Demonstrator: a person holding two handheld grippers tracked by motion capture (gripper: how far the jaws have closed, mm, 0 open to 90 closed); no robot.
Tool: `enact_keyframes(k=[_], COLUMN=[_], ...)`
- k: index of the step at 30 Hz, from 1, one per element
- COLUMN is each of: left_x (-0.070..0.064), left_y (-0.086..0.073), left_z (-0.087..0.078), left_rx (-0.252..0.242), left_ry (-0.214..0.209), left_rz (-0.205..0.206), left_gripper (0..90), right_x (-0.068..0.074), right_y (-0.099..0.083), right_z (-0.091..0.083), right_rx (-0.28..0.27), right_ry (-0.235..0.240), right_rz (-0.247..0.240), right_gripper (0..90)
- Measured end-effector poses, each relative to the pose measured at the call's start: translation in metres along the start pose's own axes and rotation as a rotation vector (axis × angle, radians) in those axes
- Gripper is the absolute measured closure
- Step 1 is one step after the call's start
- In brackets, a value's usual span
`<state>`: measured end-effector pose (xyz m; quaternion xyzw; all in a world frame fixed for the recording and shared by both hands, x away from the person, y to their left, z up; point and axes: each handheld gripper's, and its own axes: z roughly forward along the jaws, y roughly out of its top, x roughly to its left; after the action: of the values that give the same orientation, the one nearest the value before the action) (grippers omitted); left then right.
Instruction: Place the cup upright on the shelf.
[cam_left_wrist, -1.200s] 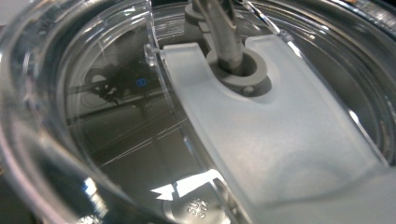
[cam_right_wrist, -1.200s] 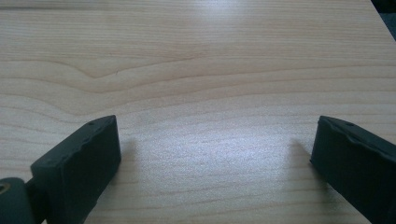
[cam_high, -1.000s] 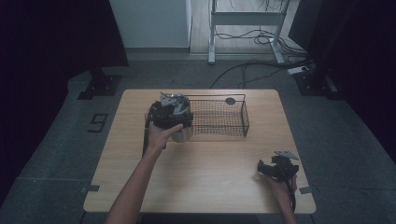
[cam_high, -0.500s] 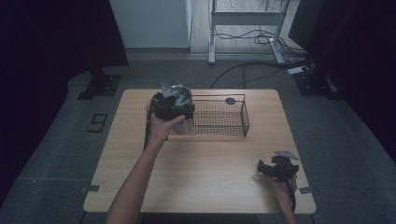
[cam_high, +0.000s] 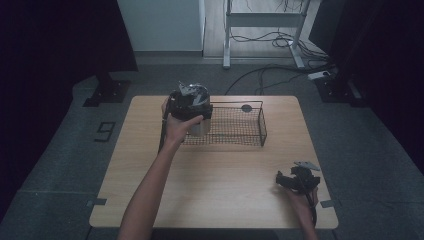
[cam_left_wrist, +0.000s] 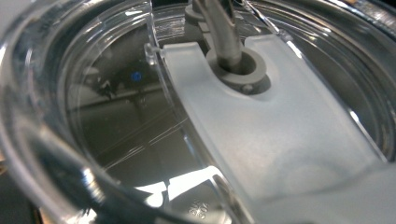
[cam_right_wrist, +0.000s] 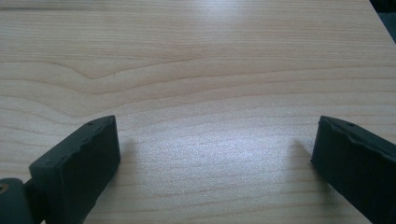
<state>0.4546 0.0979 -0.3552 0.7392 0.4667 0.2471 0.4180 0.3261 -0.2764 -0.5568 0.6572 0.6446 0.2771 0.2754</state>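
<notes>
A steel tumbler (cam_high: 199, 128) with a clear lid hangs over the left end of the black wire basket (cam_high: 262, 131), carried from above by my left gripper (cam_high: 190, 101). In the left gripper view the clear lid (cam_left_wrist: 116, 116) sits very close, with its frosted slider (cam_left_wrist: 261, 135) and a grey stem (cam_left_wrist: 224, 32); my jaws are hidden there. My right gripper (cam_high: 294, 180) rests low at the table's front right. Its black jaws stand wide apart over bare wood (cam_right_wrist: 215, 154) with nothing between them.
A small dark round thing (cam_high: 246, 107) lies at the basket's far side. The wooden table (cam_high: 220, 200) ends close to the right gripper at its right edge. A cable trails down from the left gripper along the forearm (cam_high: 161, 135).
My left gripper has risen and moved away from the person and slightly right, taking the tumbler along over the basket's left end. The right gripper has stayed still.
</notes>
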Motion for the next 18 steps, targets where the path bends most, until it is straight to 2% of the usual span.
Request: enact_keyframes(k=[9,13,18], left_x=[0.002,0.002,0.005], left_y=[0.006,0.001,-0.005], left_z=[0.022,0.036,0.050], left_rx=[0.001,-0.004,0.001], left_ry=[0.022,0.064,0.066], left_rz=[-0.001,-0.011,-0.034], left_gripper=[3.5,3.6,3.6], right_x=[0.000,0.000,0.000], right_y=[0.000,0.000,0.000], right_z=[0.000,0.000,0.000], right_rx=[0.001,0.002,0.002], right_ry=[0.000,0.000,0.000], right_rz=[0.002,0.001,0.001], right_gripper=[0.8,0.8,0.8])
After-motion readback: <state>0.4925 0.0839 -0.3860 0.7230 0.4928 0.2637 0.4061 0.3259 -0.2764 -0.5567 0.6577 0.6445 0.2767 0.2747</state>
